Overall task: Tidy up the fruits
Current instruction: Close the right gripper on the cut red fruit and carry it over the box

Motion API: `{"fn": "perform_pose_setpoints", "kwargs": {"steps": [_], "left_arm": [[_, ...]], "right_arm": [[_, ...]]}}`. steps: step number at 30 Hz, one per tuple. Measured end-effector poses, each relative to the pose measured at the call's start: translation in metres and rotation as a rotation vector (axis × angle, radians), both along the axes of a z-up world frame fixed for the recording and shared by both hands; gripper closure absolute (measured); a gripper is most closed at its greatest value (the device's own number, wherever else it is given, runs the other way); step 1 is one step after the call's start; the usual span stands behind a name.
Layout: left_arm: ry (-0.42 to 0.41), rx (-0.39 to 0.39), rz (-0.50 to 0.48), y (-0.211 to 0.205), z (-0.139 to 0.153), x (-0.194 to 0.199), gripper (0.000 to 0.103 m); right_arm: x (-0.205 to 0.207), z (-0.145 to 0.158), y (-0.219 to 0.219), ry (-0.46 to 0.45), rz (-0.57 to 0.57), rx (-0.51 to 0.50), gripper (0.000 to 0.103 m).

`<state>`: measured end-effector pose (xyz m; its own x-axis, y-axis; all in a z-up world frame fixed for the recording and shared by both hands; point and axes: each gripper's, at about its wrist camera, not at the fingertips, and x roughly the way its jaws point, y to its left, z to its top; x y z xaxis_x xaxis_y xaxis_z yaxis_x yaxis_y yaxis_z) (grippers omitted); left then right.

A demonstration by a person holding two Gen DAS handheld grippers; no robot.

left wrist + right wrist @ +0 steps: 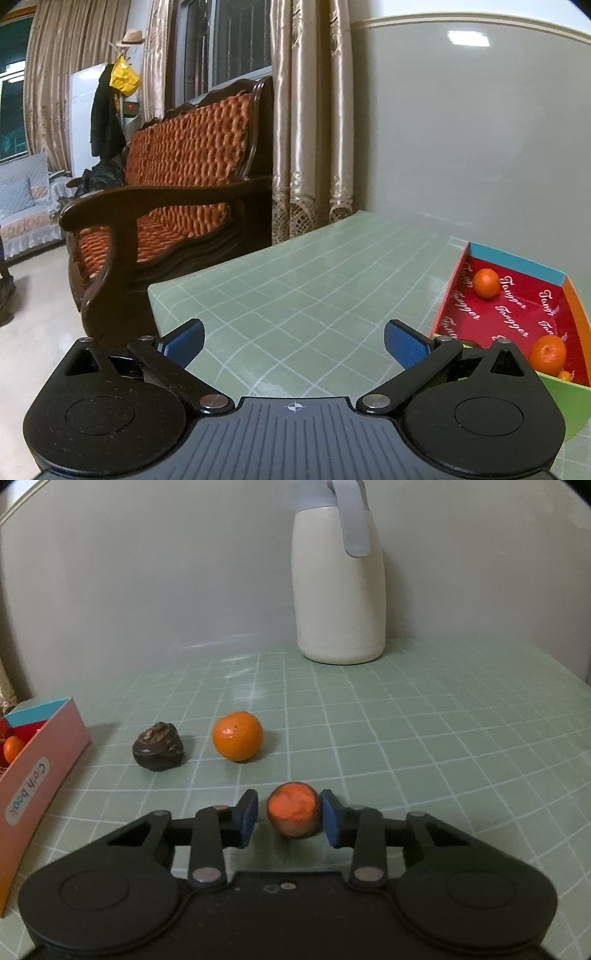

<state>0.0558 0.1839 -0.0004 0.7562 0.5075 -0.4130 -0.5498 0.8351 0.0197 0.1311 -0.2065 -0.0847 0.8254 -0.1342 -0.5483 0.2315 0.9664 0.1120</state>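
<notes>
A small reddish-orange fruit [293, 810] lies on the green grid table [424, 738] between the fingers of my right gripper [289, 797]. The right pad touches it and a thin gap shows at the left pad, so the gripper is open. Further off sit a round orange [237, 735] and a dark brown wrinkled fruit [158, 746]. A colourful box [40, 771] stands at the left. In the left wrist view its red-lined inside [517, 306] holds two oranges [486, 282] [547, 353]. My left gripper [294, 326] hangs open and empty over the table, left of the box.
A white thermos jug [339, 587] stands at the back of the table against the grey wall. The table's left corner [155, 291] drops off toward a dark wooden sofa [177, 177] with orange cushions. Curtains [310, 129] hang behind it.
</notes>
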Motion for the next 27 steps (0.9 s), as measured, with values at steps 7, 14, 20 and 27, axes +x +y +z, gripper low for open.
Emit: {"fn": "perform_pose_setpoints", "kwargs": {"steps": [7, 14, 20, 27], "left_arm": [[0.013, 0.004, 0.016, 0.006, -0.004, -0.003, 0.0], [0.023, 0.001, 0.045, 0.015, -0.006, -0.007, 0.0], [0.031, -0.001, 0.066, 0.022, -0.008, -0.011, 0.0], [0.033, -0.003, 0.086, 0.031, -0.01, -0.015, 0.0]], "right_arm": [[0.0, 0.003, 0.014, -0.024, 0.059, 0.002, 0.074], [-0.001, 0.009, 0.027, -0.072, 0.133, 0.028, 0.074], [-0.006, 0.019, 0.048, -0.144, 0.226, 0.023, 0.074], [-0.009, 0.027, 0.069, -0.191, 0.31, 0.018, 0.074]]}}
